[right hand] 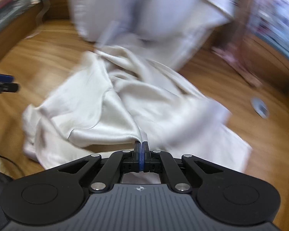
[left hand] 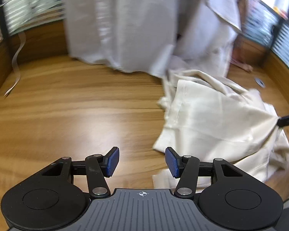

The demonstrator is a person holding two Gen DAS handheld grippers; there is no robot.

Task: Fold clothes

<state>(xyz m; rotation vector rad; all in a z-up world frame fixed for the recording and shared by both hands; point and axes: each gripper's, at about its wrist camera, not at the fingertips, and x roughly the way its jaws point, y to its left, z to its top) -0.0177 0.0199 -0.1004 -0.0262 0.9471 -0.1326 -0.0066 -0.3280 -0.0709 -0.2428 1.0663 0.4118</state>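
Observation:
A cream garment [left hand: 217,123] lies crumpled on the wooden surface [left hand: 71,104], right of centre in the left wrist view. My left gripper [left hand: 142,154] hovers open just off the garment's left edge, with nothing between its blue pads [left hand: 111,161]. My right gripper [right hand: 142,144] is shut on a fold of the cream garment [right hand: 109,107], and the cloth is drawn taut up to the closed jaws. The right gripper's tip [left hand: 283,120] also shows at the right edge of the left wrist view, pinching the cloth. The left gripper [right hand: 3,82] appears at the left edge of the right wrist view.
A large pale cloth [left hand: 121,23] hangs down at the back, reaching the wooden surface. A thin translucent strip [left hand: 17,57] dangles at the far left. A small metal disc [left hand: 259,82] sits at the right. Low wooden walls ring the surface. The motion blurs both views.

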